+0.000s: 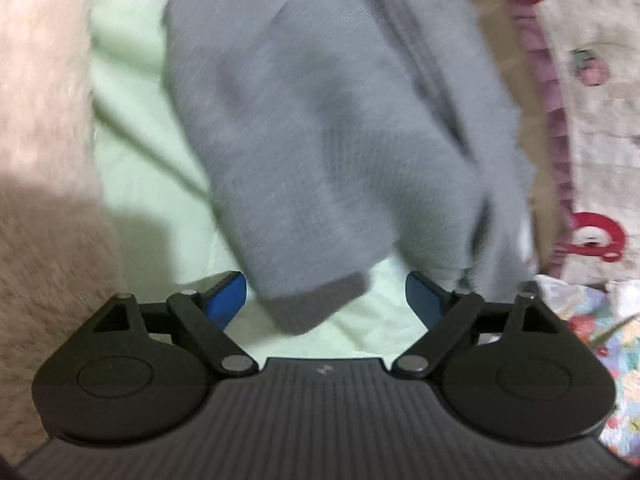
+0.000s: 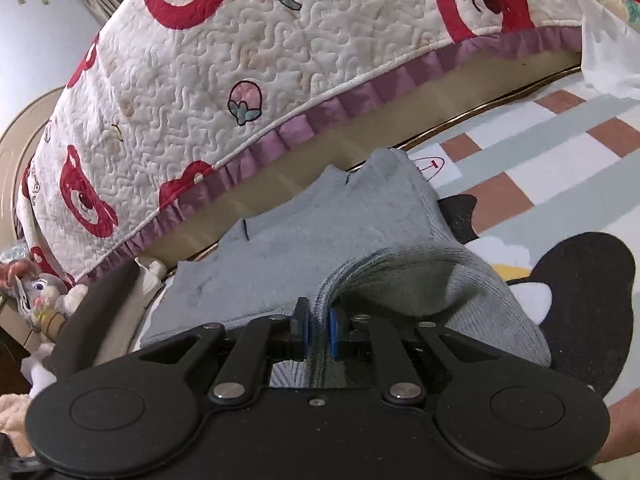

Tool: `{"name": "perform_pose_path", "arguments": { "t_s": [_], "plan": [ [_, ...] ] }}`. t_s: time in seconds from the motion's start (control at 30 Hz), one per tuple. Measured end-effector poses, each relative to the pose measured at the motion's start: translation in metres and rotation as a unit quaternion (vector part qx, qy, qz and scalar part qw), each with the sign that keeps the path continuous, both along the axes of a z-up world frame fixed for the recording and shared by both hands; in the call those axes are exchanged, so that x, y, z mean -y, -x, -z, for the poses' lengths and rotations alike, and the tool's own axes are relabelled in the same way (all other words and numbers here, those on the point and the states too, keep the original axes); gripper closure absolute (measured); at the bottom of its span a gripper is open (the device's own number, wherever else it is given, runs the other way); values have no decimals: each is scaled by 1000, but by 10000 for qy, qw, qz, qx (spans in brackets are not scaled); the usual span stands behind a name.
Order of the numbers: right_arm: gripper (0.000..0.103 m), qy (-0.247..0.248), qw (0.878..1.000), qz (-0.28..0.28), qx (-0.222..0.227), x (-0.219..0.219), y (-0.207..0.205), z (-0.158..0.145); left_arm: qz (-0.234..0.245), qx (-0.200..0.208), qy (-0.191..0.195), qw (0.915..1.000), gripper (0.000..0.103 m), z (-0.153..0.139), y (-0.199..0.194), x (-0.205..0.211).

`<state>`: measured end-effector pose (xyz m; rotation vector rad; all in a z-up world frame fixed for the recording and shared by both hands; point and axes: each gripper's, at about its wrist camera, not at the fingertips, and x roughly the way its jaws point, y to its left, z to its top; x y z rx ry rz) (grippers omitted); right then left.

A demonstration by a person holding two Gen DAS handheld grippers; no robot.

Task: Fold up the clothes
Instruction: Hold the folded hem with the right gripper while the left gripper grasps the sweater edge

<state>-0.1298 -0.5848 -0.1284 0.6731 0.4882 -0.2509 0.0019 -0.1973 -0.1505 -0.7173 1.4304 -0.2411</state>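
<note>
A grey knit garment (image 1: 320, 120) hangs blurred in the left wrist view, over a pale green cloth (image 1: 132, 128). Its darker lower end dangles between the blue fingers (image 1: 230, 300) of my left gripper (image 1: 326, 300), which stands wide open, and neither pad touches it. In the right wrist view the same grey garment (image 2: 280, 248) drapes forward toward the bed. My right gripper (image 2: 320, 332) is shut on a ribbed fold of its edge, with the cloth pinched between the blue pads (image 2: 334, 332).
A quilted bed cover with red bears (image 2: 240, 60) and a purple frill rises behind the garment. A checked rug (image 2: 560, 140) with a black penguin figure (image 2: 580, 272) lies to the right. A fluffy pink blanket (image 1: 40, 80) is at left, and a plush toy (image 2: 40, 292) by the bed.
</note>
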Motion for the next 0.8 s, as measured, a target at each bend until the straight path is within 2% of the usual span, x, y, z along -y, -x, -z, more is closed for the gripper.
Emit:
{"name": "perform_pose_path", "arguments": {
  "t_s": [0.13, 0.17, 0.2, 0.27, 0.33, 0.37, 0.47, 0.63, 0.67, 0.8],
  "plan": [
    [90, 141, 9999, -56, -34, -3, -1, -2, -338, 357, -270, 9984, 18, -1, 3, 8],
    [90, 104, 9999, -51, -13, -2, -1, -2, -319, 560, -366, 9973, 26, -4, 3, 11],
    [90, 86, 9999, -53, -4, -2, -1, -2, -245, 784, -492, 9954, 42, -9, 3, 16],
    [90, 74, 10000, -62, 26, -3, -1, -3, 126, 1194, -777, 9897, 44, -18, 7, 29],
    [91, -104, 9999, -41, 129, 0, 1, -2, 381, 1373, -888, 9858, 46, -23, 11, 39],
    [91, -193, 9996, -31, 180, 1, 2, -2, 509, 1461, -944, 9834, 53, -25, 13, 44],
    [91, -338, 9991, 1, 265, 4, 4, -1, 422, 1503, -904, 9836, 67, -25, 12, 44],
    [91, -296, 9994, 46, 194, 6, 2, 0, 363, 1634, -1081, 9800, 81, -27, 10, 48],
    [91, -310, 9993, 54, 192, 6, 1, 1, 509, 1718, -1212, 9763, 86, -30, 12, 53],
    [90, -234, 9996, -4, 143, 6, -3, 0, 1003, 2224, -1677, 9552, 87, -47, 27, 71]
  ]
}}
